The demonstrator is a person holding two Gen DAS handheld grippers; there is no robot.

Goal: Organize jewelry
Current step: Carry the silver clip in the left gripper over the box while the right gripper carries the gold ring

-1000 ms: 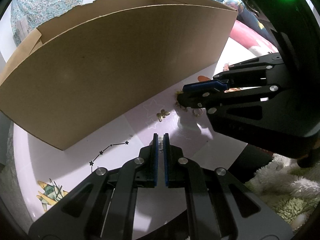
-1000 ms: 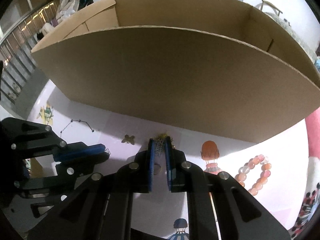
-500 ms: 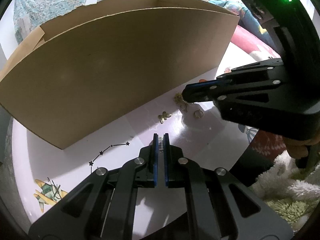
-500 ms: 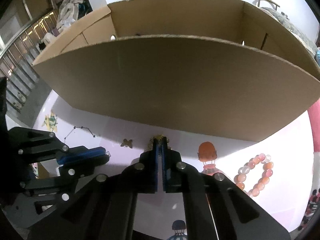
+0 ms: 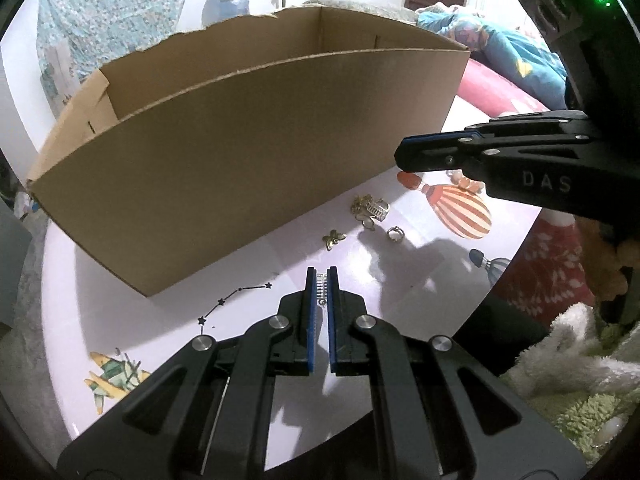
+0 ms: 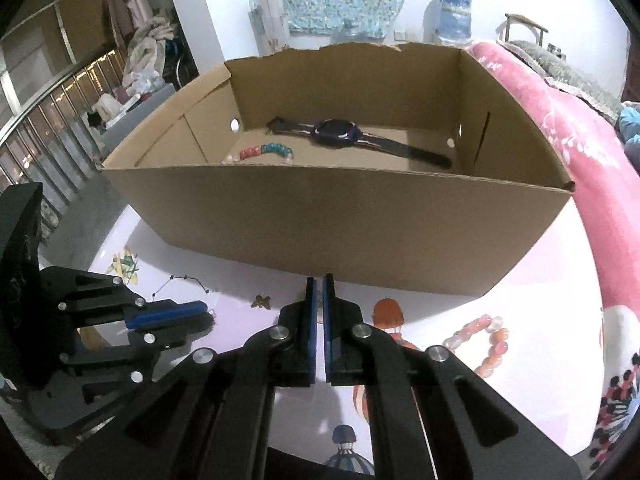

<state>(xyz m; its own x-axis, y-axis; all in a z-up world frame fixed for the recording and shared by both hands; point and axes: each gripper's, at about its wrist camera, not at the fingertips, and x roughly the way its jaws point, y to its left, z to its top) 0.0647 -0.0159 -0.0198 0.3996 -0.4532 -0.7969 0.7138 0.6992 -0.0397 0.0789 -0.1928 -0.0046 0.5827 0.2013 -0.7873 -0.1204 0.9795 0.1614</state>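
My left gripper (image 5: 321, 280) hovers over the white table (image 5: 168, 320), shut on a small silver comb-shaped piece (image 5: 321, 293). Ahead of it lie a gold butterfly charm (image 5: 334, 239), a ring (image 5: 395, 234) and a small heap of gold jewelry (image 5: 370, 210) by the cardboard box (image 5: 224, 168). My right gripper (image 6: 319, 282) is shut and raised in front of the box; I see nothing between its pads. It shows from the side (image 5: 402, 156) above the heap. The box (image 6: 320, 224) holds a dark watch (image 6: 336, 134) and a coloured bead bracelet (image 6: 266, 150).
A pink bead bracelet (image 6: 486, 340) lies on the table to the right of my right gripper. A pink cushion (image 6: 560, 128) flanks the box on the right. A fluffy cream rug (image 5: 572, 344) lies below the table's right edge. My left gripper (image 6: 208, 314) sits low left.
The right gripper closed at the gold heap, then rose and drew back, so the box's inside now shows. The heap stays on the table. The left gripper kept still with its silver piece.
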